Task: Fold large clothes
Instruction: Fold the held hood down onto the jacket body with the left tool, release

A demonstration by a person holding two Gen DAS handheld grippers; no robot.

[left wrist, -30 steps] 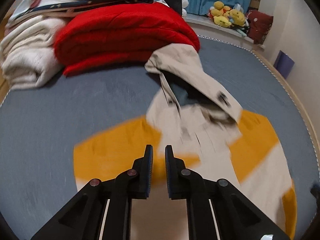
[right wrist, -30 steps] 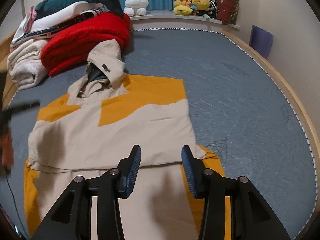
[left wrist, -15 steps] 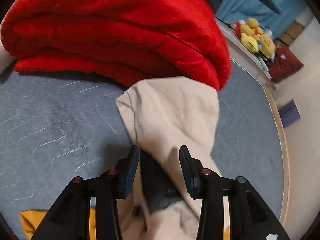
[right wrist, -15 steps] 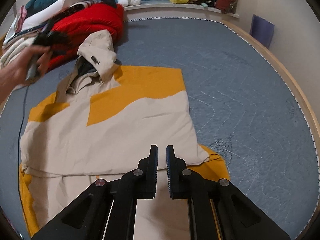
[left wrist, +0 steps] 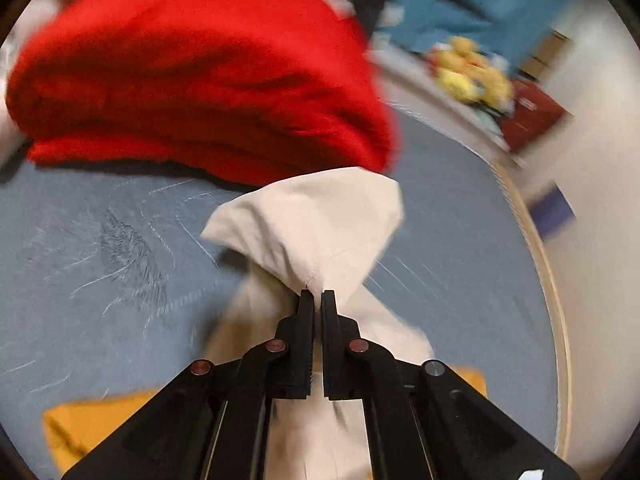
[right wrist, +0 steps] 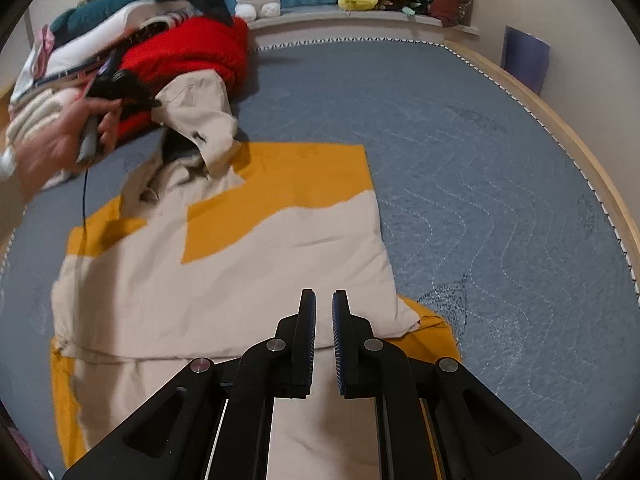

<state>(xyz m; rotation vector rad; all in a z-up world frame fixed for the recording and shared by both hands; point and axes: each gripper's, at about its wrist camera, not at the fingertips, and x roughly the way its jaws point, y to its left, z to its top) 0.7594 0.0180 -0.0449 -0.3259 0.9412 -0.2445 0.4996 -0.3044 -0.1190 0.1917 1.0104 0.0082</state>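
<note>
Beige-and-orange jacket (right wrist: 224,264) flat mid-bed | left gripper (left wrist: 314,294) clamped on hood (left wrist: 316,220) near bed's head-end, against red blanket (left wrist: 192,80) | right gripper (right wrist: 324,300) nearly closed, empty, over hem | advice: lay hood down onto jacket's back, no twist.

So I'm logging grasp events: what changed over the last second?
The left gripper travelled forward from the jacket's body to its hood, opened, then shut on it. The right gripper closed from open to nearly shut, holding nothing. The jacket and red blanket stayed put.
</note>
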